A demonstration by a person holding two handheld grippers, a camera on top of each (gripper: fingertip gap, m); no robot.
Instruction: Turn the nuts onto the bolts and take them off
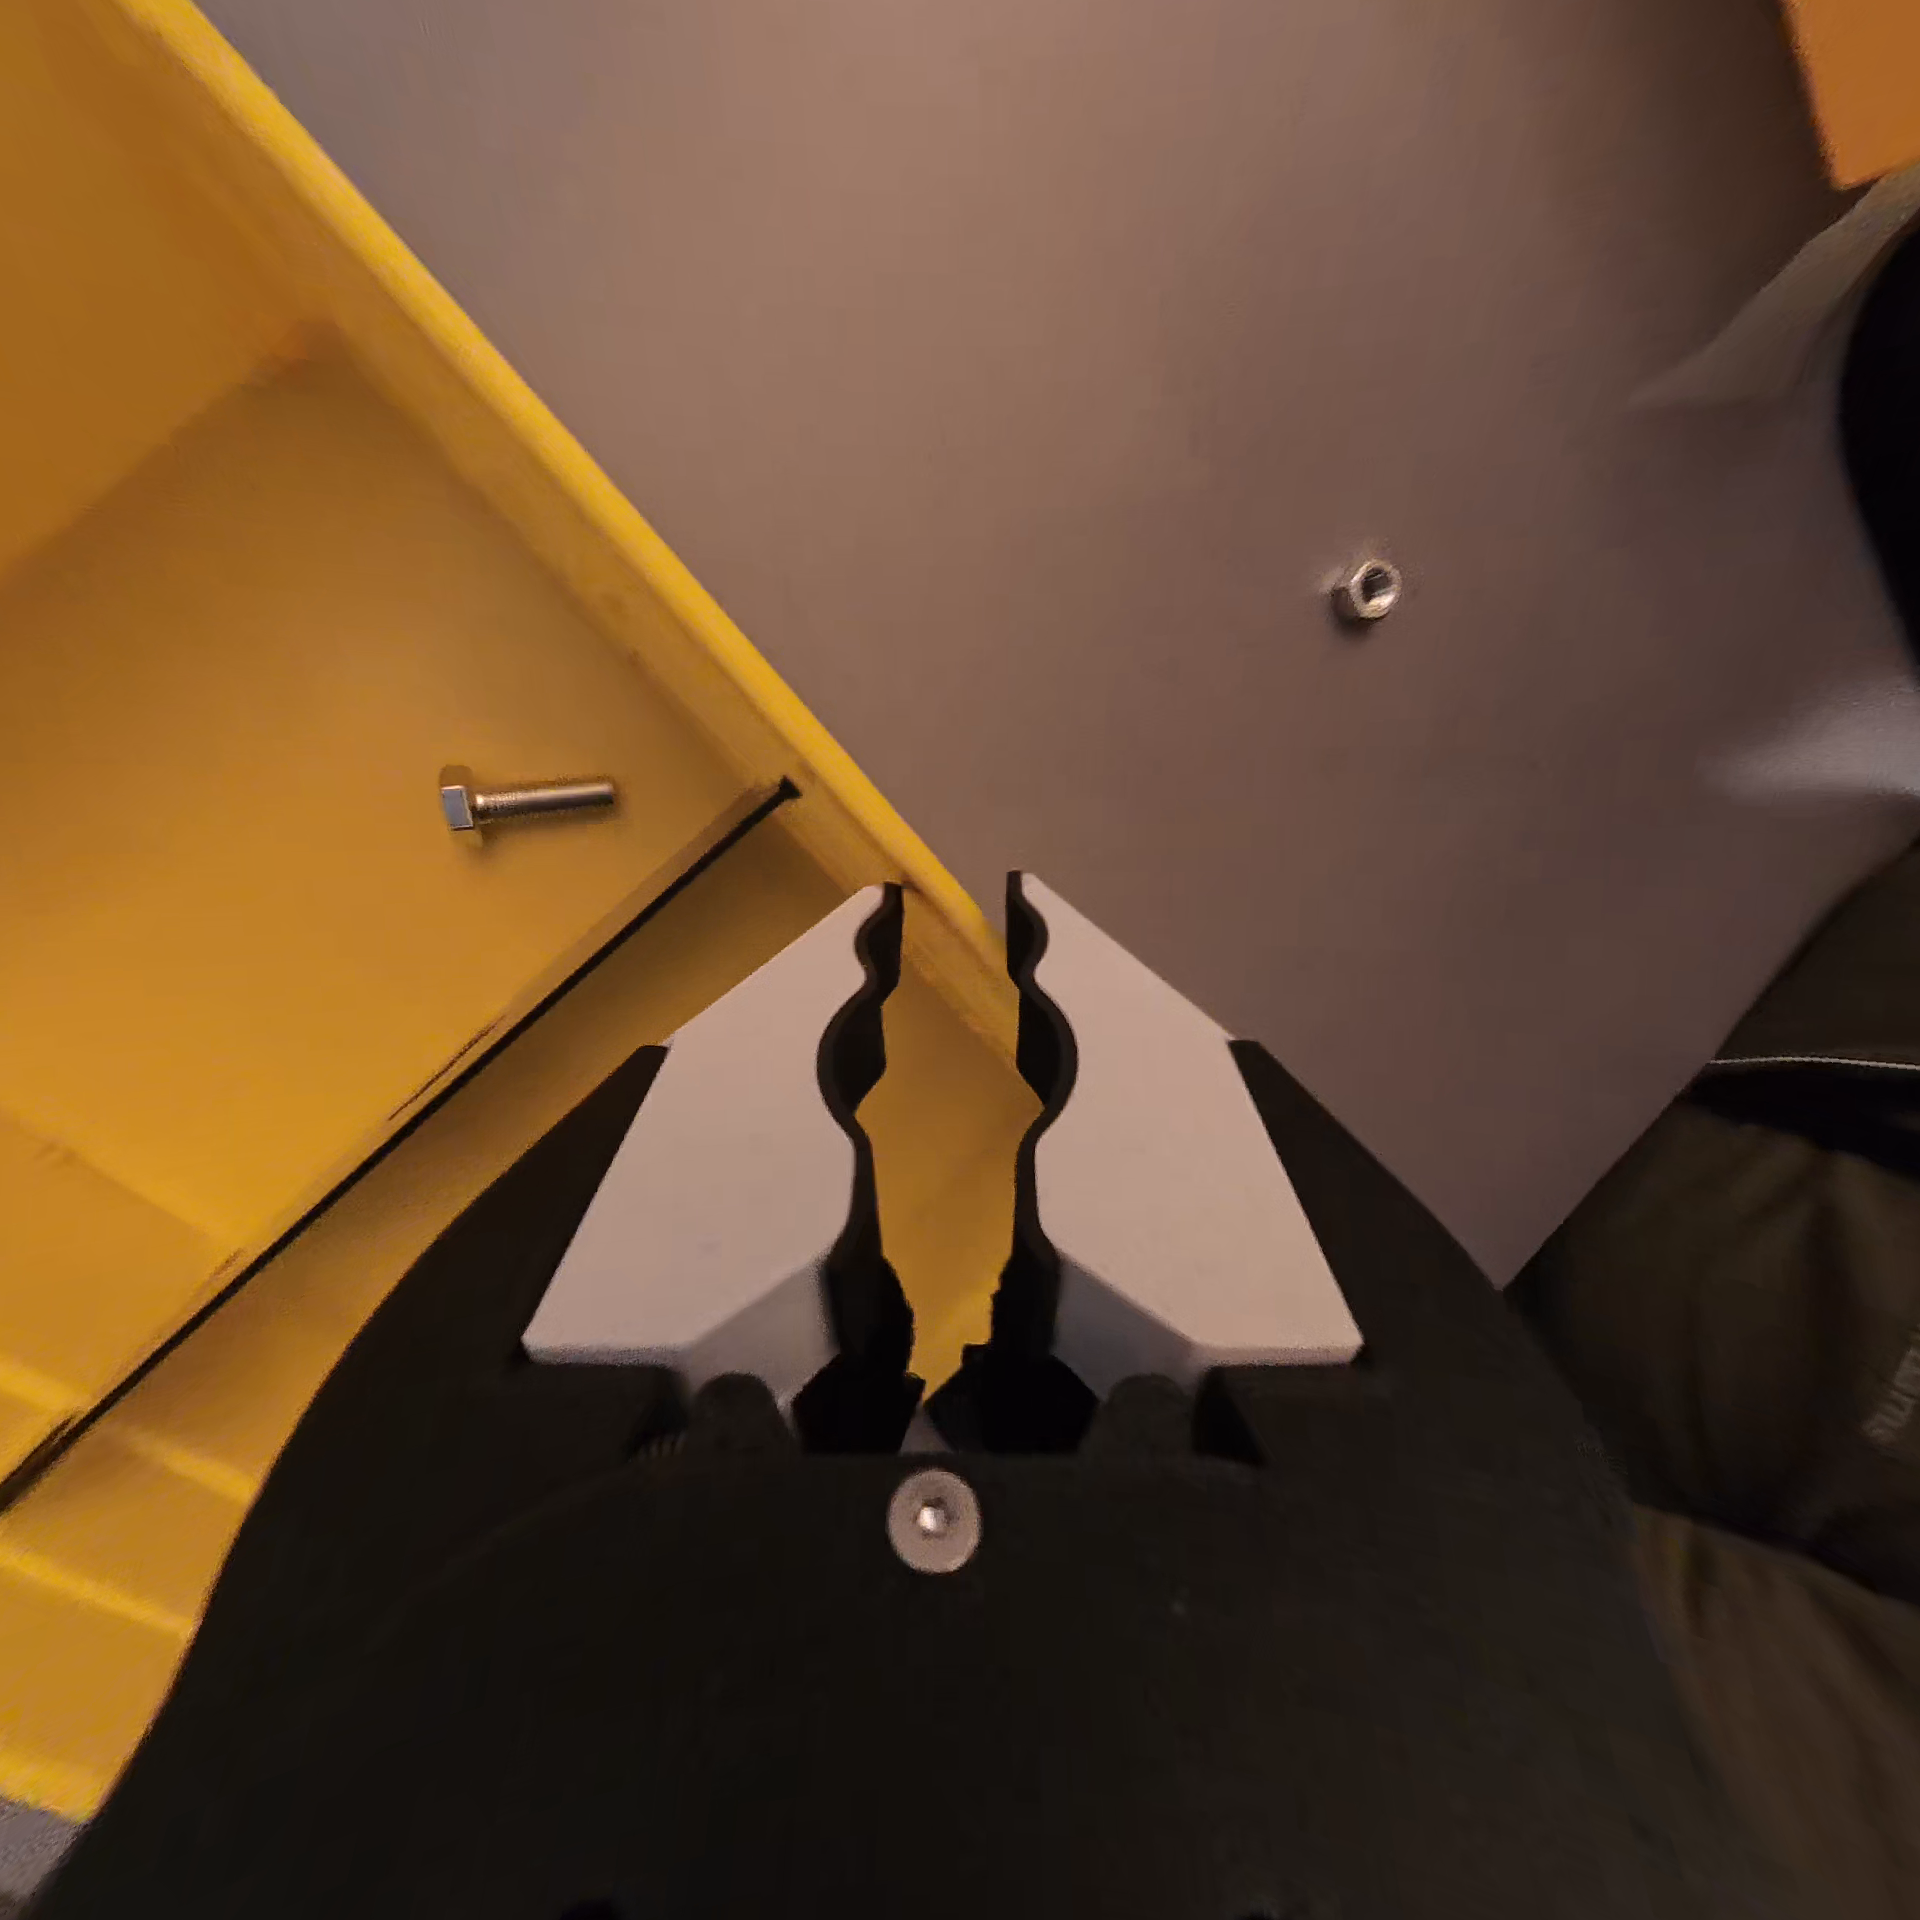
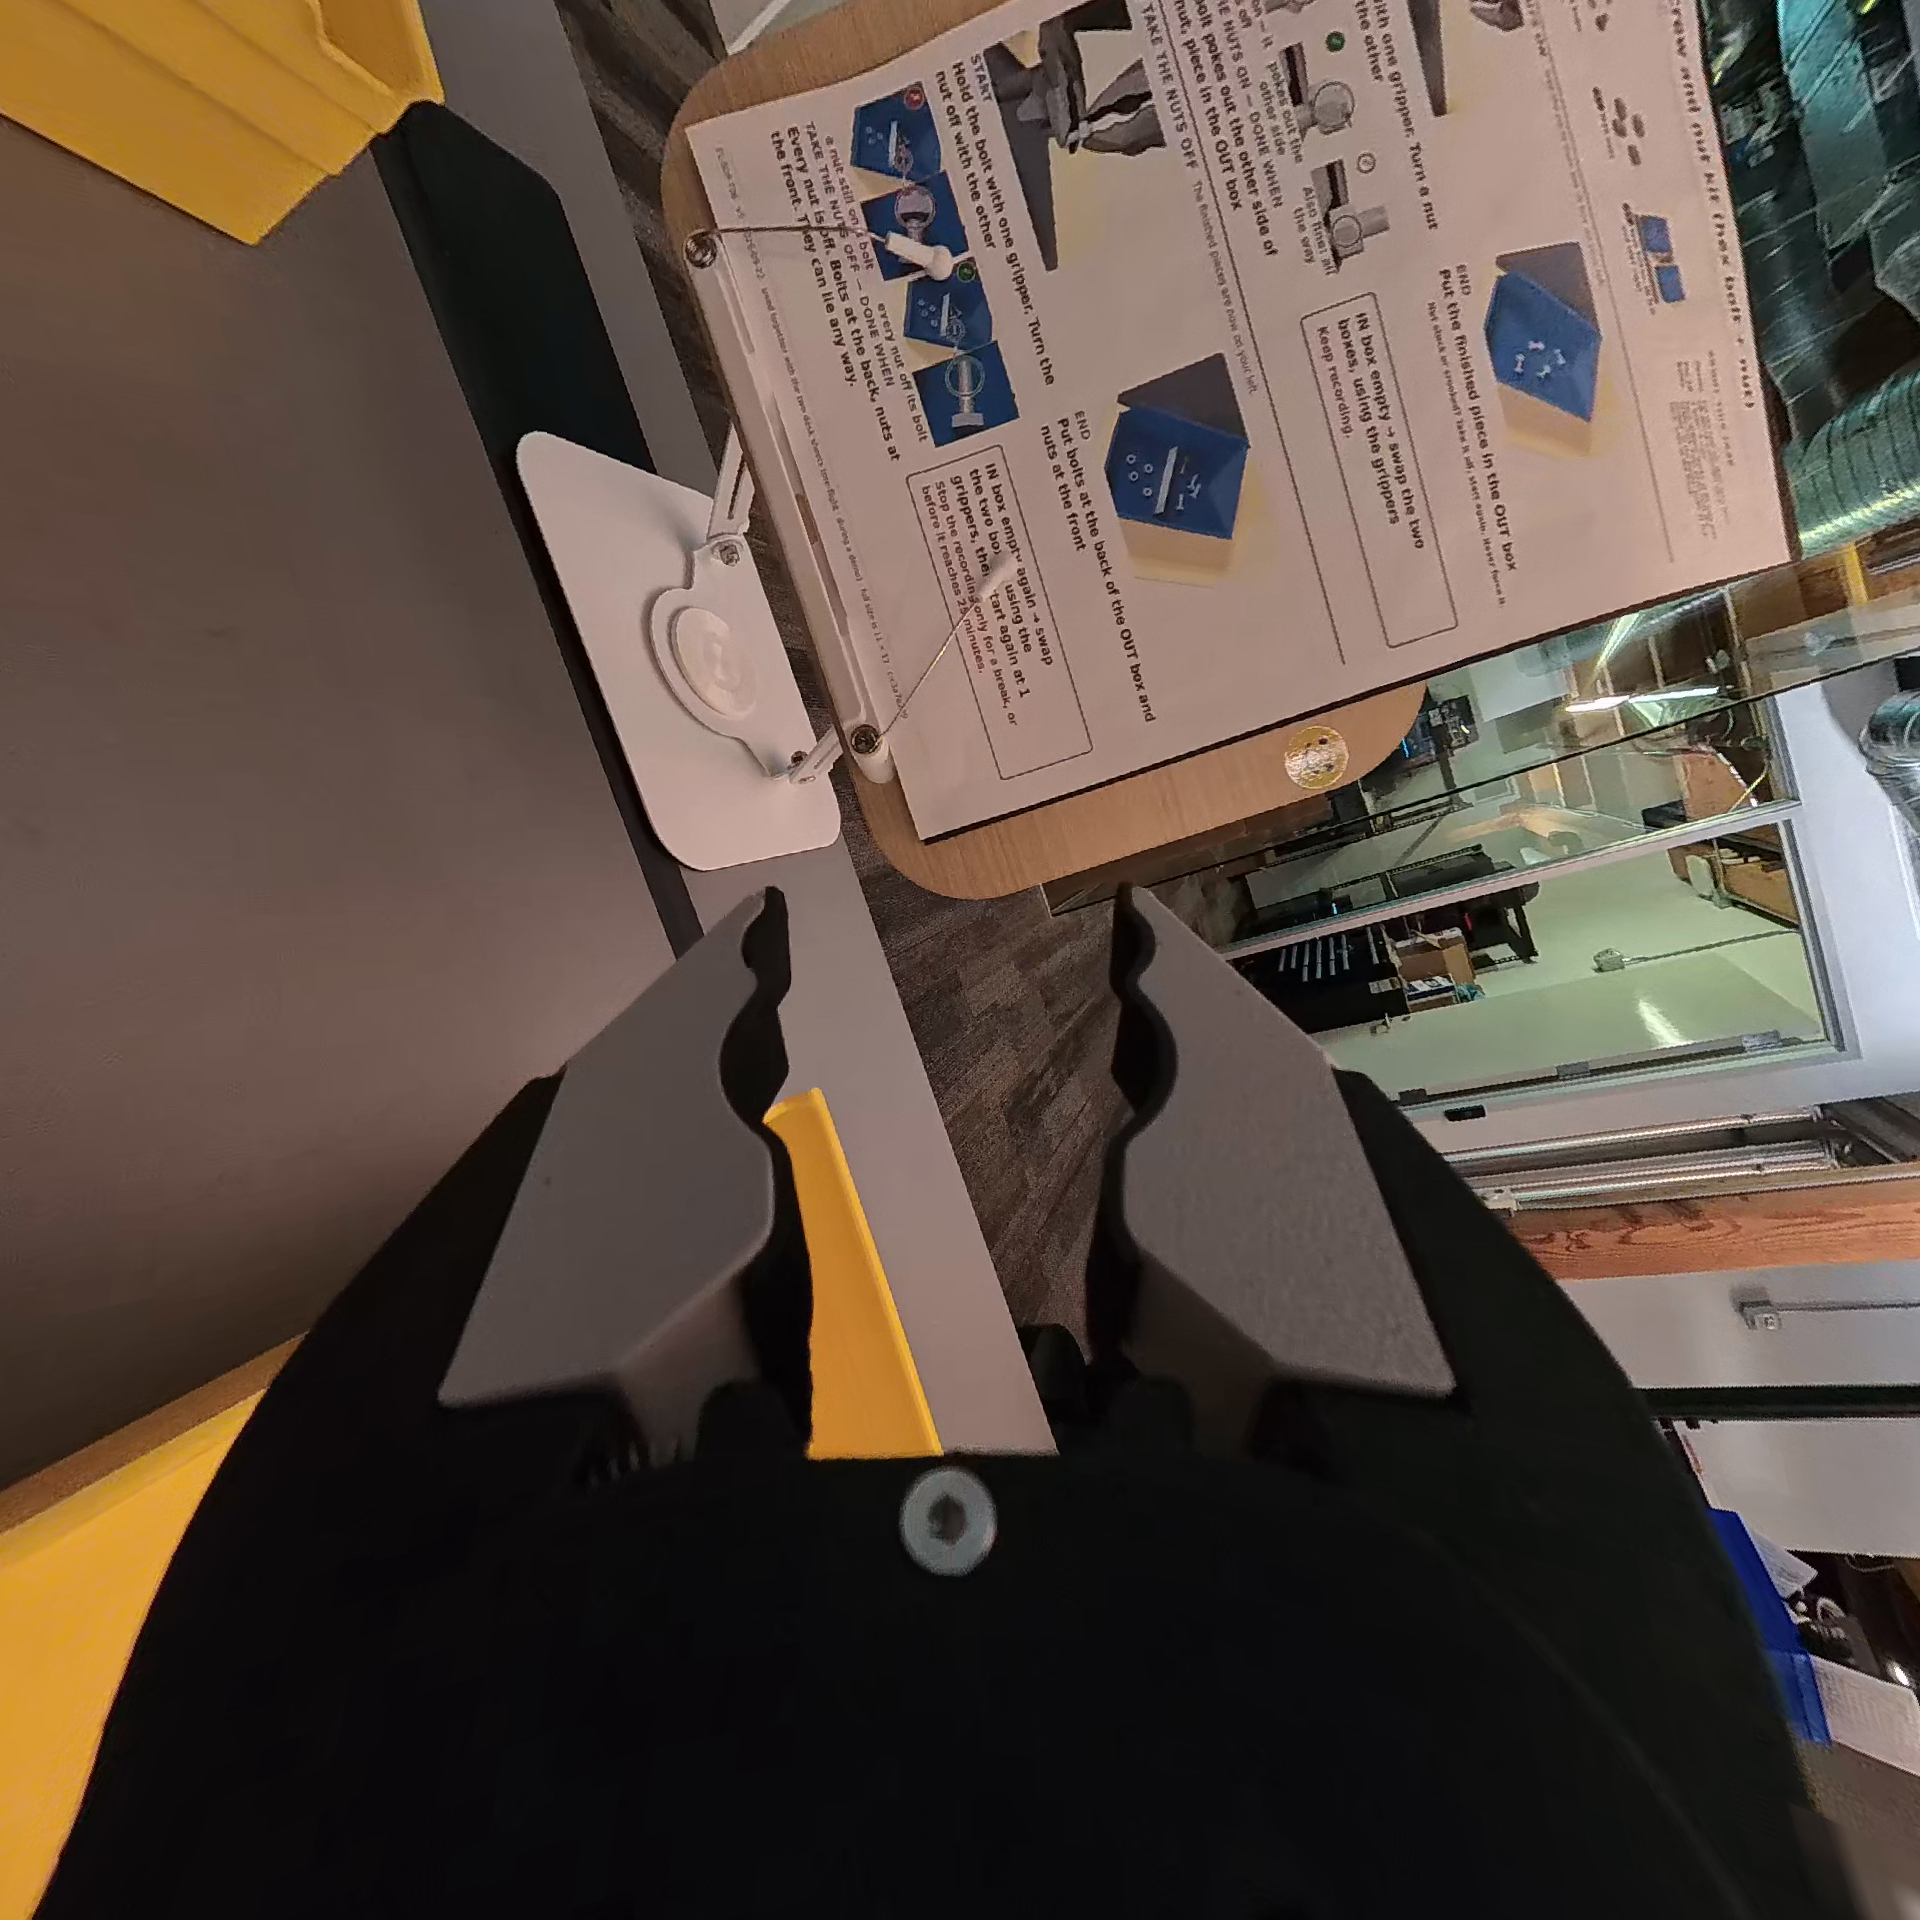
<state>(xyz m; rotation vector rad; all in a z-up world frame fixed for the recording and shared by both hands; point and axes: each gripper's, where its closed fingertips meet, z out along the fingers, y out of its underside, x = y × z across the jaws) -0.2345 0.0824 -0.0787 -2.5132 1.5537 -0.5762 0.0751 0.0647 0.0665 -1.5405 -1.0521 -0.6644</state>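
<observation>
In the left wrist view a silver bolt (image 1: 525, 802) lies alone on the floor of a yellow box (image 1: 260, 623) at the left. A silver nut (image 1: 1366, 593) lies on the grey table (image 1: 1039, 416) at the right, outside the box. My left gripper (image 1: 954, 883) hovers over the box's rim, its jaws a small gap apart and empty. My right gripper (image 2: 948, 902) is open and empty, turned sideways and pointing past the table edge. No nut or bolt shows in the right wrist view.
A person's dark sleeve (image 1: 1766, 1351) fills the right side of the left wrist view. In the right wrist view a wooden board with a printed sheet (image 2: 1195, 416) stands on a white base (image 2: 686, 665). Yellow boxes sit at the upper left (image 2: 208, 94) and lower left (image 2: 125, 1558). Across from one pair of fingers to the other is roughly 35 cm.
</observation>
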